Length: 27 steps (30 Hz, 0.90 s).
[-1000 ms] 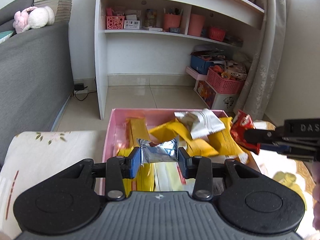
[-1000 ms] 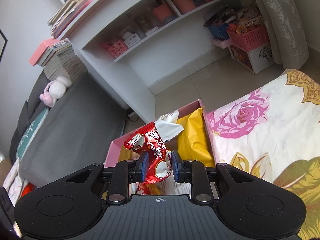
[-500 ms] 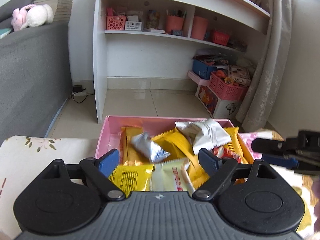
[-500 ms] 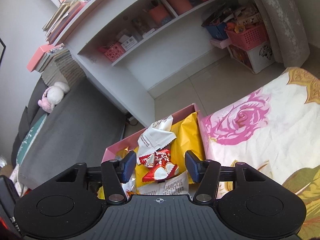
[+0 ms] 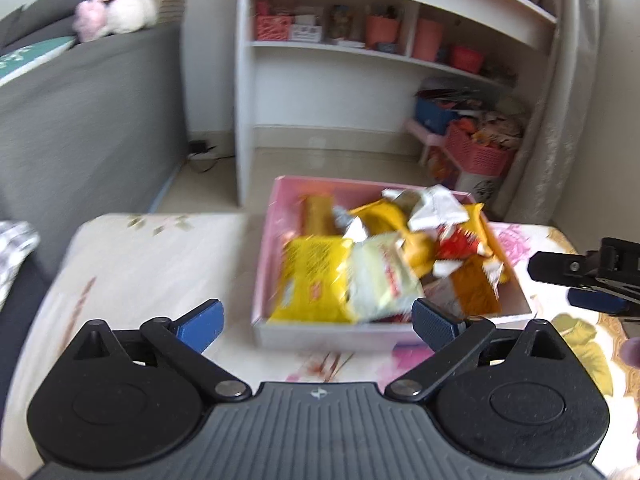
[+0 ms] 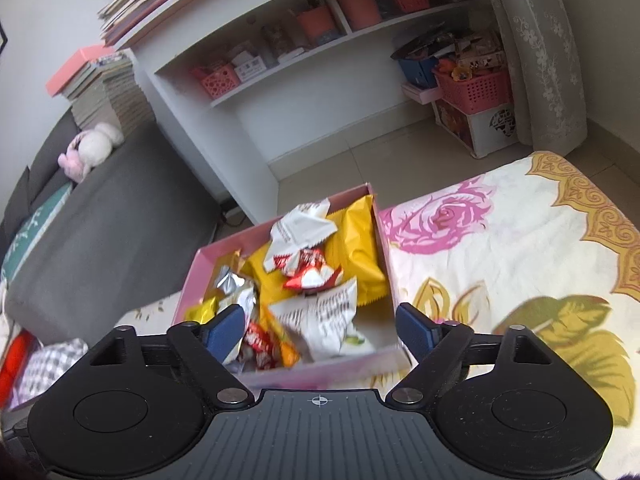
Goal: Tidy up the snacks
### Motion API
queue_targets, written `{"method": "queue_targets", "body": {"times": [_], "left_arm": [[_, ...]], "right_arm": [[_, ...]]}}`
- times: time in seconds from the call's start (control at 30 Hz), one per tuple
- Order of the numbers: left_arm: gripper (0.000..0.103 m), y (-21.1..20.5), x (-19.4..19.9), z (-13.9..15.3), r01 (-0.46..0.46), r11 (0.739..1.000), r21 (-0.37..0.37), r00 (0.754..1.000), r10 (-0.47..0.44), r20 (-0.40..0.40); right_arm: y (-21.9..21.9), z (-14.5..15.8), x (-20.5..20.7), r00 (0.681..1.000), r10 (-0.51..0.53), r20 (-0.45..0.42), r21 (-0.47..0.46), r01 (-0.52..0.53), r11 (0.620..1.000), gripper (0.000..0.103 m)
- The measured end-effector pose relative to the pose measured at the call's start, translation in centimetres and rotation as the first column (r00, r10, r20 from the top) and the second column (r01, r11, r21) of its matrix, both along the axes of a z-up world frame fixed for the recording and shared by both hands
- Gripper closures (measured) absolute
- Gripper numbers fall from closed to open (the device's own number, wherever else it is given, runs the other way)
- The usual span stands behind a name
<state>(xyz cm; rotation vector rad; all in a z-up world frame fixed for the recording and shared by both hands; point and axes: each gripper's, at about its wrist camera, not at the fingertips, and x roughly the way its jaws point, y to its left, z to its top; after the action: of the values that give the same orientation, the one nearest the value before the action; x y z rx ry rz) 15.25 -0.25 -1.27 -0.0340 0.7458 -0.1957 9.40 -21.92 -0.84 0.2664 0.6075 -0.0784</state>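
Left hand-held gripper [image 5: 316,320]: jaws opening, spread wide, nothing between the pads. Right hand-held gripper [image 6: 320,332]: jaws opening, wide apart, gripping nothing; the packets seen between its fingers lie below in the box.

Pink box [image 5: 264,256]: rests on the floral-cloth tabletop [image 5: 132,264], at 12 o'clock from the left hand-held gripper. It holds the snacks: a yellow packet [image 5: 312,276] toward 6 o'clock, a pale packet [image 5: 380,280] beside it, a red packet [image 6: 308,272] near the centre, a white wrapper [image 6: 300,228] toward 12 o'clock, and a silver packet [image 6: 232,284] toward 9 o'clock in the right wrist view.
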Motion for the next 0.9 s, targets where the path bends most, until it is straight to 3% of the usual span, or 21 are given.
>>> {"method": "queue_targets", "body": {"times": [0.2,0.5,0.9], "left_arm": [[0.000,1.5,-3.8,0.7,-0.036,0.999,0.040,0.998,0.038,-0.044],[0.000,2.7,-7.8,-0.1,-0.087,0.993,0.081,0.989,0.096,-0.116],[0.000,2.6,-9.6,-0.6,-0.143,0.981,0.129,0.983,0.156,-0.100]], "right_arm": [[3.4,0.7,-3.7,1.000,0.012,-0.028,-0.113,-0.015,0.993,0.010],[6.2,-0.5,-8.2,0.997,0.030,-0.068,-0.203,-0.044,0.978,0.005],[6.7,-2.5,-10.2,0.996,0.032,-0.082,-0.325,-0.057,0.944,0.005]]}}
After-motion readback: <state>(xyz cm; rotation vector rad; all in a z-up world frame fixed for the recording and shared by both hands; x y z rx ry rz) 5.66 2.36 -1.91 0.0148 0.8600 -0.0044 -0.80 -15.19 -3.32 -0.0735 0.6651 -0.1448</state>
